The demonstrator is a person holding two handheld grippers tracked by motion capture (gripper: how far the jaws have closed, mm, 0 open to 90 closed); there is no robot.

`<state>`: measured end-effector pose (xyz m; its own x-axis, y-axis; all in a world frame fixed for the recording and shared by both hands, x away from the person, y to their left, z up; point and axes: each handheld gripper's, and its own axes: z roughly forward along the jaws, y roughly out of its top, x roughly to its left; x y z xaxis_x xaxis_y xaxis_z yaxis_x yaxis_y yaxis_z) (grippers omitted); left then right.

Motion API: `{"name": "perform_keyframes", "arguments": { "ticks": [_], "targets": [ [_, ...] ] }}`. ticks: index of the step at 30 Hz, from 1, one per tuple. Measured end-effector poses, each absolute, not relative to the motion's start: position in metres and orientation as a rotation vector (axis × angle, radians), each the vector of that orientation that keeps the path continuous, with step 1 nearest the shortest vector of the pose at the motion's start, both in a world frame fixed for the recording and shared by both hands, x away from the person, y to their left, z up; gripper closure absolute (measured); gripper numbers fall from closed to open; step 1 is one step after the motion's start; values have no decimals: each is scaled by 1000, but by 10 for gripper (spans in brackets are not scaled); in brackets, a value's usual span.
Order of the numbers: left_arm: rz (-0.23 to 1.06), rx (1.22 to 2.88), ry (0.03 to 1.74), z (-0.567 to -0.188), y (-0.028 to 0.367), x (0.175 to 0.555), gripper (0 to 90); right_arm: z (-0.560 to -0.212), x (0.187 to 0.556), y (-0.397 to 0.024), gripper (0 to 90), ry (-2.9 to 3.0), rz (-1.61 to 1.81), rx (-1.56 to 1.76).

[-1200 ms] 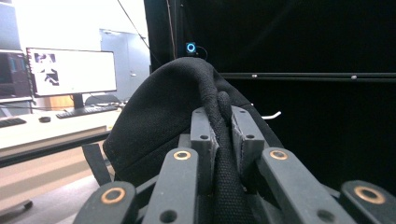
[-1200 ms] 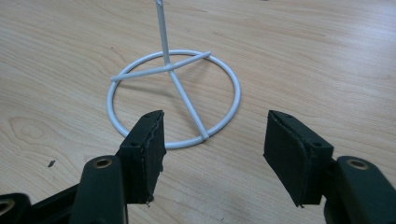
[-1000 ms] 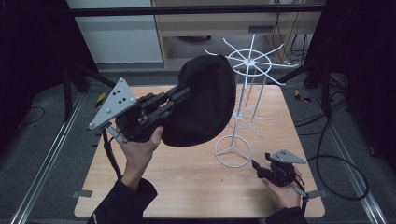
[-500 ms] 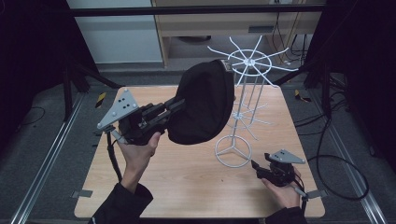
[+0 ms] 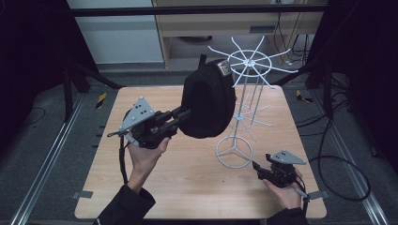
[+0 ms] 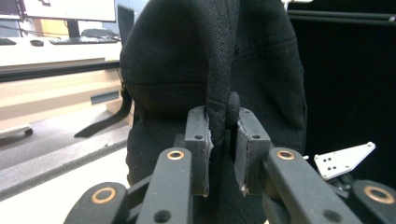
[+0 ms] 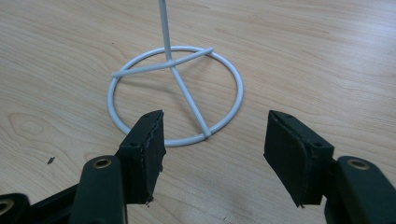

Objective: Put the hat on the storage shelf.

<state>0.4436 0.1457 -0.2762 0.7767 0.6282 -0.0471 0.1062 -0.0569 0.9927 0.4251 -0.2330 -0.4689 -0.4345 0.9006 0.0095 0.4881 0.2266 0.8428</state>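
A black cap (image 5: 209,101) hangs in the air over the table, its top edge next to the upper spokes of a white wire rack (image 5: 251,63). My left gripper (image 5: 185,115) holds it from the left. In the left gripper view the cap's (image 6: 187,70) folded rim sits between the pads (image 6: 198,140), which still touch the cloth; the jaws have just been opening slightly. Whether the cap rests on a spoke I cannot tell. My right gripper (image 5: 256,165) lies low on the table, open and empty, facing the rack's ring base (image 7: 177,93).
The wooden table (image 5: 141,187) carries only the rack, whose base ring (image 5: 233,154) stands right of centre. Thin spokes stick out from the rack's pole at two heights. Dark frame rails and cables run along both sides of the table.
My left gripper has come down and to the right with the cap, bringing the cap's top against the rack's upper spokes. The right gripper has stayed put.
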Motion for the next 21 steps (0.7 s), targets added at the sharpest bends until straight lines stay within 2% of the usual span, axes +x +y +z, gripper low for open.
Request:
{"name": "perform_keyframes", "arguments": {
  "ticks": [3, 4, 7, 8, 9, 10, 11, 14, 21],
  "targets": [
    [476, 1605, 613, -278, 143, 445, 736, -469, 425, -233, 380, 2018, 1115, 1281],
    [482, 1606, 617, -279, 143, 445, 686, -469, 425, -233, 379, 2018, 1114, 1280],
    [493, 1617, 623, -281, 144, 445, 656, -469, 425, -233, 379, 2018, 1112, 1282],
    [502, 1620, 625, -282, 145, 444, 616, -469, 425, -233, 379, 2019, 1111, 1282],
    [511, 1621, 630, -283, 146, 444, 616, -469, 425, -233, 379, 2019, 1111, 1282],
    [516, 1621, 633, -284, 148, 443, 564, -469, 425, -233, 378, 2018, 1111, 1281],
    [518, 1619, 636, -285, 150, 442, 564, -469, 425, -233, 378, 2018, 1111, 1281],
    [535, 1611, 648, -289, 157, 439, 455, -469, 425, -233, 375, 2016, 1114, 1286],
    [579, 1611, 690, -311, 186, 426, 343, -469, 425, -233, 362, 2007, 1114, 1286]
  ]
}}
